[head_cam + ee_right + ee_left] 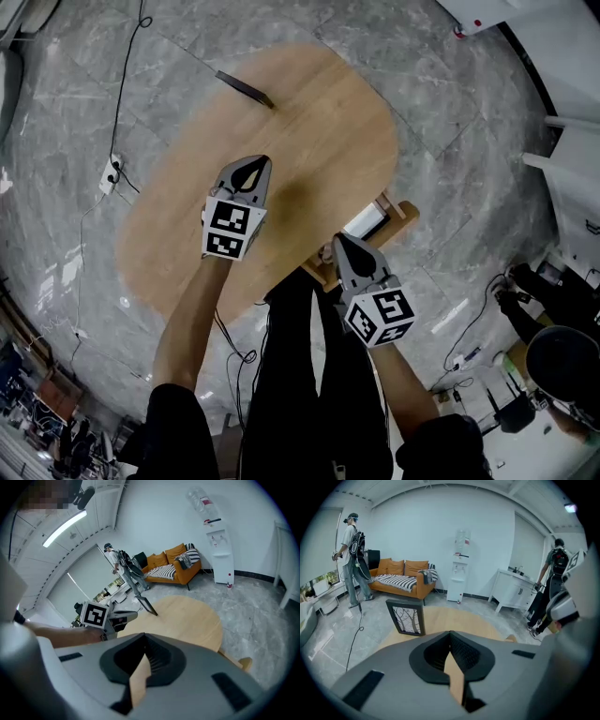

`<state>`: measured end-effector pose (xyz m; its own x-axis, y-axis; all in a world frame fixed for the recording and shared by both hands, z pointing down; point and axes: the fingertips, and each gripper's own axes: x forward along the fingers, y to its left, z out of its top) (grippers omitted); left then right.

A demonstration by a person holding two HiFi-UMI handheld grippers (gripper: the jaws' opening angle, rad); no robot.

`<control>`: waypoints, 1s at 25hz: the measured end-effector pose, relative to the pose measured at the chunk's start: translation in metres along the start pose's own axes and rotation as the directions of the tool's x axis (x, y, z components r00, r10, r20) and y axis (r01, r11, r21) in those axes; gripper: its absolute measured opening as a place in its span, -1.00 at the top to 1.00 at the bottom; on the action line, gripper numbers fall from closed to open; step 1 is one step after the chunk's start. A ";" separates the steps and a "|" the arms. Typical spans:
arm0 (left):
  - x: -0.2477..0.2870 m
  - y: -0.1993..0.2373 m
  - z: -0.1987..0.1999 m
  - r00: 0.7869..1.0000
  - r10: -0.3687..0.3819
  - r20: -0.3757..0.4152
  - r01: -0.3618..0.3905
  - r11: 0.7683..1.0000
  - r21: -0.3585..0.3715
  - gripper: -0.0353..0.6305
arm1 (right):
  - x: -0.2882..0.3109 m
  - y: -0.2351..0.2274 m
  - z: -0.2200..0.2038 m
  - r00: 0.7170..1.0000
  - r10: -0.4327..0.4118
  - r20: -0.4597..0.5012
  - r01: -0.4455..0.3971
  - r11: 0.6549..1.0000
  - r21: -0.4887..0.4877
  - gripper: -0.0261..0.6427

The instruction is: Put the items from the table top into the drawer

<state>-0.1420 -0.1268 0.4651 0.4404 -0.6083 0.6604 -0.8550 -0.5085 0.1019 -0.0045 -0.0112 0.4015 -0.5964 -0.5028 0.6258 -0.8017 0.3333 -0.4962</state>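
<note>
Picture frame [406, 617] shows trees only to clenched left tongs [451, 641]; right tongs [143, 644] clenched.

I'm reading the surface [309, 122] as pale honey wood with faint grain and no print. I'm noting the picture frame [407, 617]: black border, white sheet inside, dark bare tree branches drawn across it. The left gripper [251, 169] and right gripper [343, 244] are showing matte grey shells and black ribbed pads. Their marker cubes [231, 230] are showing black squares on white. The floor [75, 141] is coming through as glossy grey marble, veined white. I'm logging the sofa [396, 567] as orange, with a black-and-white striped throw [396, 581]. The water dispenser [458, 581] and cabinet [513, 592] are reading white, the wall [417, 527] pale bluish white. The person's trousers [291, 375] are showing black.
</note>
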 end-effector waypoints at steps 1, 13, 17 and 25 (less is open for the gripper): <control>0.000 0.005 0.003 1.000 -0.009 -0.002 0.009 0.999 0.034 0.85 | 0.004 0.002 0.003 1.000 0.002 -0.003 -0.002 1.000 -0.007 0.89; 0.018 0.056 0.052 0.981 -0.156 -0.118 0.196 0.795 0.575 0.39 | 0.023 -0.009 0.023 0.998 -0.065 -0.027 0.065 0.998 0.016 0.89; 0.032 0.070 0.064 0.975 -0.146 -0.168 0.222 0.691 0.688 0.33 | 0.024 -0.011 0.029 0.997 -0.073 -0.039 0.074 0.997 0.014 0.89; 0.060 0.097 0.061 0.953 -0.131 -0.274 0.298 0.574 0.763 0.25 | 0.039 -0.013 0.037 0.995 -0.086 -0.055 0.089 0.995 0.044 0.89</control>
<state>-0.1820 -0.2494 0.4695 0.4566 -0.3460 0.8197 -0.1508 -0.9380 -0.3120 -0.0160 -0.0649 0.4101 -0.5262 -0.4849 0.6986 -0.8490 0.2520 -0.4645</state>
